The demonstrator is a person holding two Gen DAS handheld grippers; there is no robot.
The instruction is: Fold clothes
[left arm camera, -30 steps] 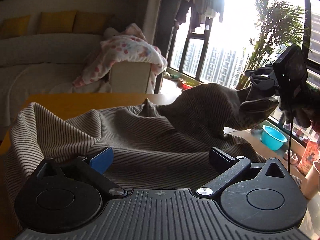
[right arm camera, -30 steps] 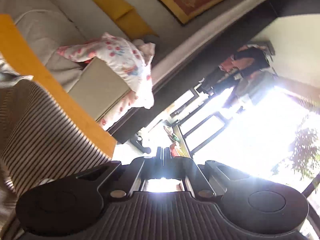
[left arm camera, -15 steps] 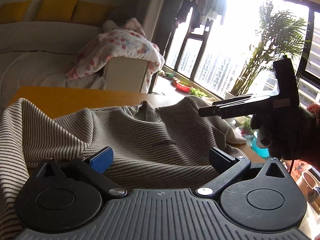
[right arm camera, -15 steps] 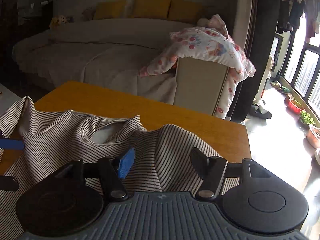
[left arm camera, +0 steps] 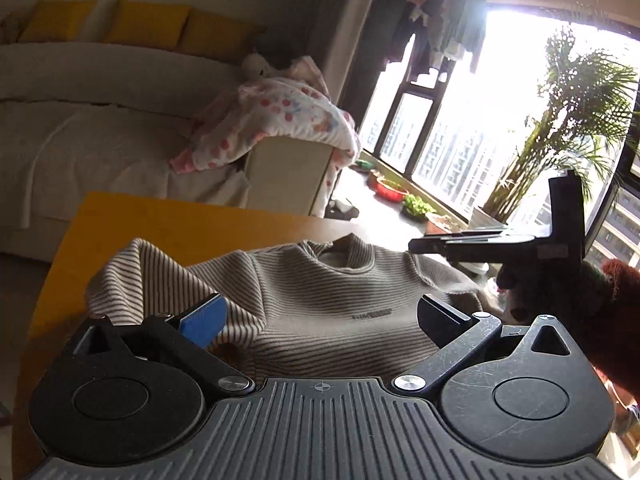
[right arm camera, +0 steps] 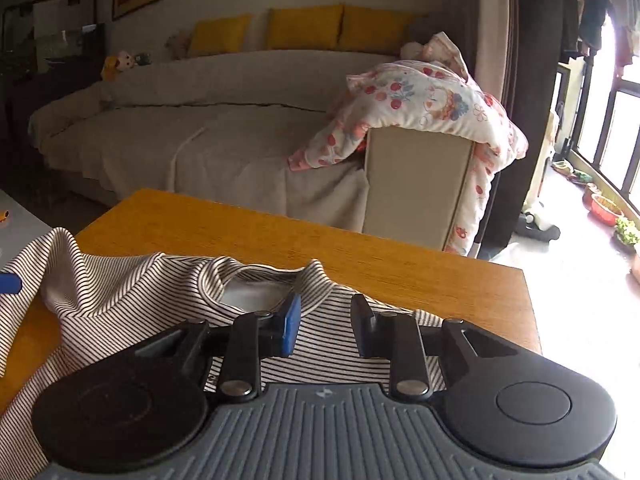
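A beige striped sweater (left arm camera: 332,304) lies face up on the yellow table (left arm camera: 168,224), collar toward the far edge, its left sleeve area bunched up. My left gripper (left arm camera: 320,318) hovers above the chest, open wide with nothing between its fingers. In the right wrist view the sweater (right arm camera: 132,280) lies under my right gripper (right arm camera: 326,330), just below the collar (right arm camera: 256,276). Its jaws are closing, with a gap still showing and no fabric pinched. The right gripper (left arm camera: 418,245) also shows side-on by the sweater's right shoulder. The left gripper's blue pad (right arm camera: 10,283) sits at the left edge.
A covered sofa (right arm camera: 192,140) with yellow cushions stands behind the table, with a flowered quilt (right arm camera: 424,100) draped over its arm. Windows, a potted palm (left arm camera: 572,128) and floor bowls (left arm camera: 390,190) are on the right. The table's right edge (right arm camera: 528,304) is close to the sweater.
The right gripper let go of the sweater part it held up, and the sweater now lies flatter. Its jaws opened, then narrowed. The left gripper drew back and up.
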